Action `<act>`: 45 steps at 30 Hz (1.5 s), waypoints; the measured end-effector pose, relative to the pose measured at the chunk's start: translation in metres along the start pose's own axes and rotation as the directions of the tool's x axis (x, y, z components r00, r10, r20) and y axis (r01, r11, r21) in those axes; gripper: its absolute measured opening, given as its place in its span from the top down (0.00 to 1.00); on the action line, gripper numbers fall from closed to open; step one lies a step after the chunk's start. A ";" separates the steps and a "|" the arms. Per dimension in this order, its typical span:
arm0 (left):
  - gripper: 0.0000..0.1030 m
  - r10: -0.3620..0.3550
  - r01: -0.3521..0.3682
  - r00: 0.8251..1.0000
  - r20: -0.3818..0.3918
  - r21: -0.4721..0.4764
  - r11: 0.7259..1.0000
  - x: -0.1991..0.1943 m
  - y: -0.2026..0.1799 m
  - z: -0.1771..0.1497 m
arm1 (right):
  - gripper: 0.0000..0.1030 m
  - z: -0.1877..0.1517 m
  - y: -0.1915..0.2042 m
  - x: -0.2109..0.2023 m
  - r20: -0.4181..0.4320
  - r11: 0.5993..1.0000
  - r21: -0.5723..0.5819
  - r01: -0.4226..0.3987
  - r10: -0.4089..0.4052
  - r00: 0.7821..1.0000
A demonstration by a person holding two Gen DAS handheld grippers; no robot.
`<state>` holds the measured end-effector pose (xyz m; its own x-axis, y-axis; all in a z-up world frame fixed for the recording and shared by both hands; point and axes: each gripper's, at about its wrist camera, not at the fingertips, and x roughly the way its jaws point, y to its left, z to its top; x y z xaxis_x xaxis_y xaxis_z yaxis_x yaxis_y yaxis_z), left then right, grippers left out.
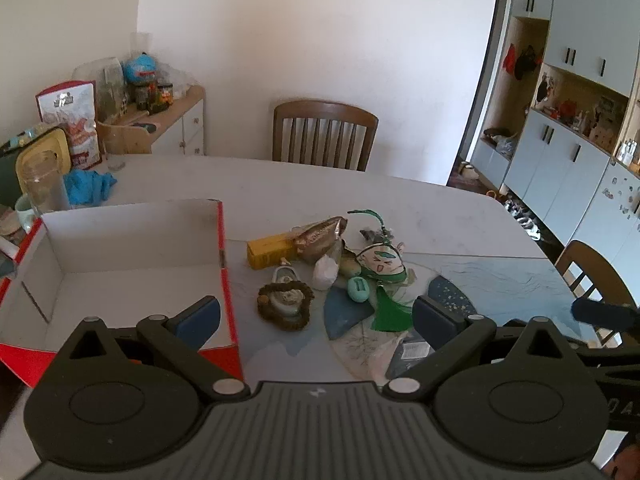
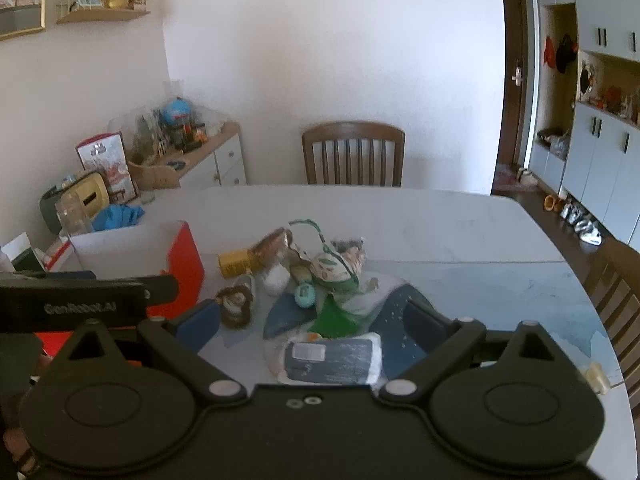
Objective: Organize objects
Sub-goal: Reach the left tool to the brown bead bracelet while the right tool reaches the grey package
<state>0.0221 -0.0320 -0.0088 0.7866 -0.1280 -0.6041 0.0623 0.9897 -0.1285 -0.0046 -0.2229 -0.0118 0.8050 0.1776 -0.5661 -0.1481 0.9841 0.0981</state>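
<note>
A: Why is the box (image 1: 120, 264) beside the pile?

B: Likely as the bin; it sits empty at the left of the table (image 1: 400, 208), so the yellow carton (image 1: 269, 254), plush doll (image 1: 379, 261) and woven ring (image 1: 285, 307) heaped just beside it have a short trip.

A: And the tools?

B: The left tool (image 1: 316, 314) and the right tool (image 2: 314, 320) both hang spread wide, gripping nothing, aimed at the pile.

A red-and-white cardboard box (image 1: 120, 264) is sat open on the left; just beside it a messy pile is heaped: yellow box (image 1: 270, 254) lying flat, shiny brown pouch (image 1: 320, 236), cartoon-face charm (image 1: 380, 262) with green tassel (image 1: 392, 310), mint clip (image 1: 358, 289), brown wreath (image 1: 285, 305).
</note>
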 end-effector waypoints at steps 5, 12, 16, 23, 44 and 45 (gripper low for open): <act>0.00 0.021 -0.021 1.000 -0.012 -0.003 1.000 0.015 -0.007 0.002 | 0.08 -0.001 -0.013 0.015 -0.030 0.999 -0.030 -0.018 0.017 0.999; 0.00 0.041 -0.041 0.999 -0.002 0.021 0.999 0.051 -0.022 0.007 | 0.08 0.000 -0.029 0.043 -0.075 0.995 -0.085 -0.048 0.042 0.996; 0.00 0.045 -0.044 0.999 -0.020 0.035 0.998 0.075 -0.030 0.002 | 0.09 -0.005 -0.037 0.060 -0.124 0.989 -0.126 -0.076 0.061 0.990; 0.01 0.086 -0.086 0.995 -0.046 0.020 0.996 0.116 -0.033 -0.003 | 0.11 -0.018 -0.045 0.093 -0.205 0.975 -0.182 -0.131 0.093 0.974; 0.07 0.206 -0.199 0.972 -0.115 0.064 0.978 0.188 -0.037 -0.001 | 0.29 -0.029 -0.030 0.153 -0.311 0.807 -0.466 -0.364 0.235 0.921; 0.12 0.209 -0.203 0.971 -0.121 0.062 0.977 0.190 -0.036 -0.002 | 0.31 -0.030 -0.029 0.155 -0.320 0.801 -0.470 -0.371 0.237 0.917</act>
<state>0.1681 -0.0924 -0.1205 0.7023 0.0747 -0.7080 -0.0605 0.9971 0.0452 0.1073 -0.2242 -0.1269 0.5196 0.3943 -0.7580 -0.6867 0.7206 -0.0959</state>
